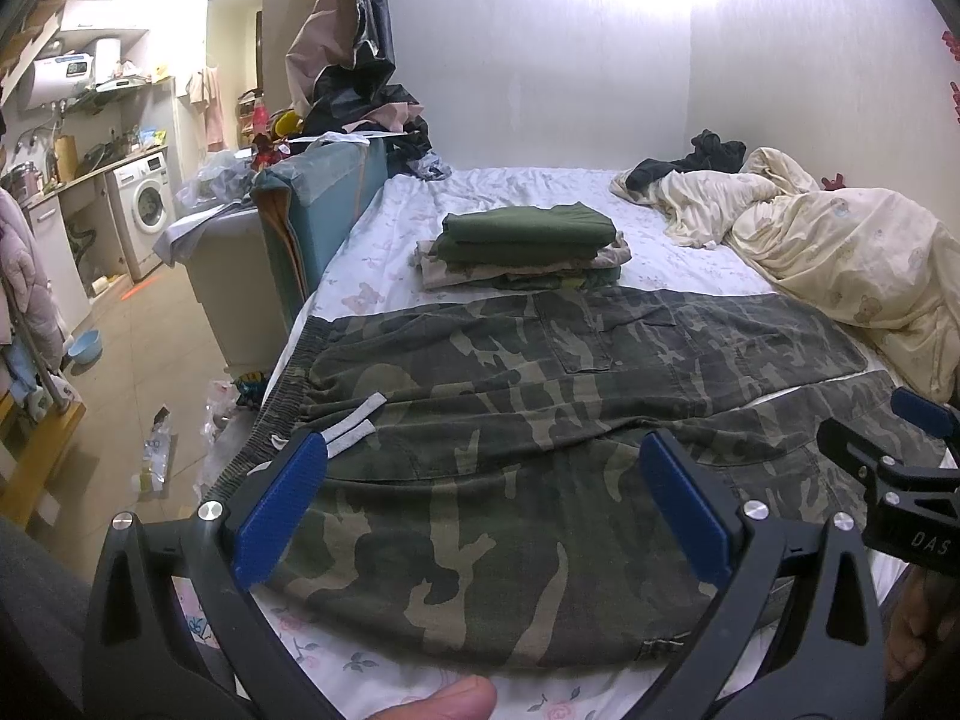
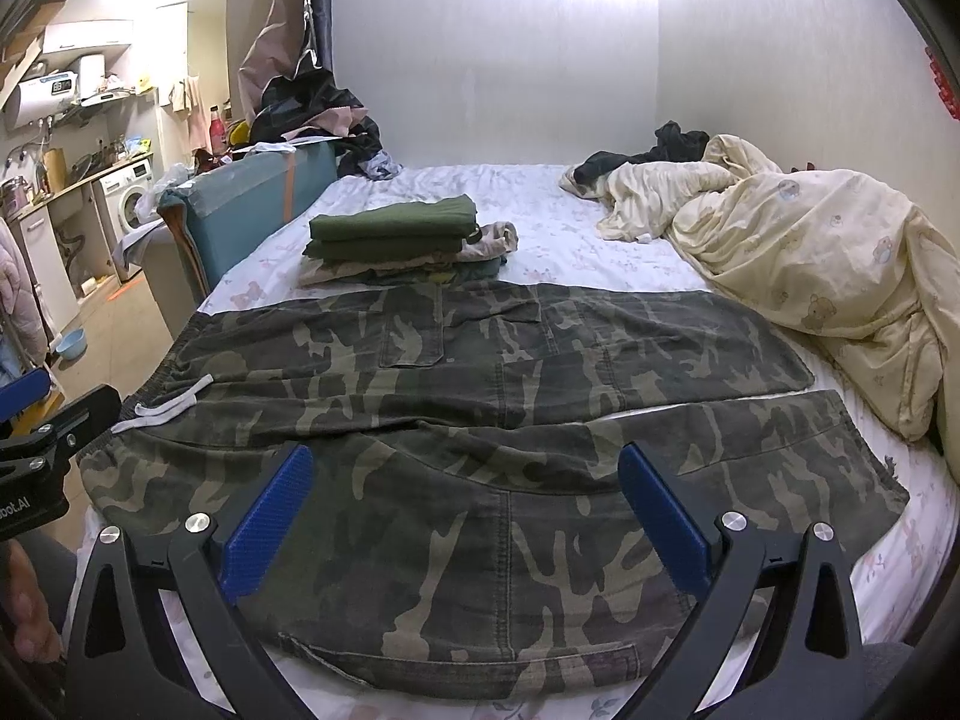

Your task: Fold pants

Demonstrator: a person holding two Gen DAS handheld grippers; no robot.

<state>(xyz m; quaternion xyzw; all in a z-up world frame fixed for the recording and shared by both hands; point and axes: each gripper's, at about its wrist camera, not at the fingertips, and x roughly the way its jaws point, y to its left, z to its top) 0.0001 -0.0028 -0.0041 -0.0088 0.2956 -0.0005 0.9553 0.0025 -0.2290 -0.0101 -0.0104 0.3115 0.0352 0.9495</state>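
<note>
Camo pants (image 1: 540, 420): laid flat across near part of bed (image 1: 540, 192), spread widthways; elastic waistband at bed's left edge, legs running toward right edge; white drawstring (image 1: 354, 426) lying on fabric nr waistband; two legs side by side, thin strip of sheet showing between them toward the cuffs; near leg reaches close to bed's near edge; cargo pocket visible on far leg.

Left tongs (image 1: 480, 516): level, low over waist end of near leg, pointing toward far edge of bed; blue pads wide apart, nothing between them but pants below; whether tips touch cloth, cannot tell; a fingertip of the person shows at bottom of left wrist view.

Right tongs (image 2: 465, 522): same pose, low over near leg, further toward cuff end; pads (image 2: 270, 522) wide apart, holding nothing; also seen at right edge of left wrist view; part of a hand (image 2: 24, 612) at lower left of right wrist view.

Stack of folded clothes (image 1: 528, 246): just beyond pants, mid-bed, green item on top; touching far leg or just behind it, cannot tell.

Cream quilt (image 1: 840, 252): bunched along right edge and far right corner; dark garment (image 1: 702, 156) behind it.

Washing machine (image 1: 144, 204): off bed, left, under a counter.
</note>
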